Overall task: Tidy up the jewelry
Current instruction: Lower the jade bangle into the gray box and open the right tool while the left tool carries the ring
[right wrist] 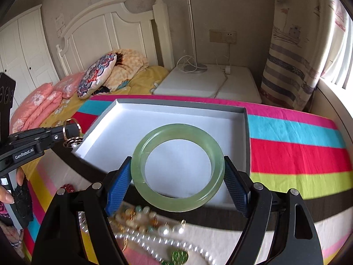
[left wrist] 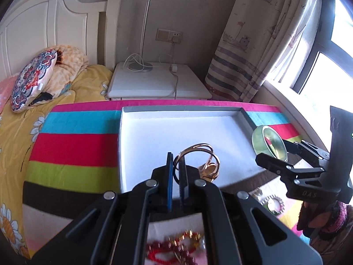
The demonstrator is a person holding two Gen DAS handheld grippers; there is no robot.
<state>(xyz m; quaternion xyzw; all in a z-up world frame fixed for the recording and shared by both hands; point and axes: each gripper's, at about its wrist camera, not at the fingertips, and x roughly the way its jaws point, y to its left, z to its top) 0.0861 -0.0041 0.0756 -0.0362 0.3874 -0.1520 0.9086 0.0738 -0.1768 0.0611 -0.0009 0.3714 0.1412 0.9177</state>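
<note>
- Between the right gripper's (right wrist: 177, 177) wide blue pads sits a gripped green jade bangle (right wrist: 176, 167), above the white tray (right wrist: 220, 119).
- Left gripper (left wrist: 176, 176), marked "GenRobot.AI", is clenched on a gold bracelet (left wrist: 198, 161).

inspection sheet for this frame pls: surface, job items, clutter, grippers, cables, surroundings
Surface: striped cloth covers the work surface.
Job's things: empty white tray; green bangle; gold bangle; pearl strand and red beads loose in front of the tray.
Clutter: nothing seen.
Grippers: left gripper shut on gold bangle; right gripper jaws wide, clamping green bangle across its width.
Cables: white charger cable on nightstand.
Surroundings: bed, curtain, window.
</note>
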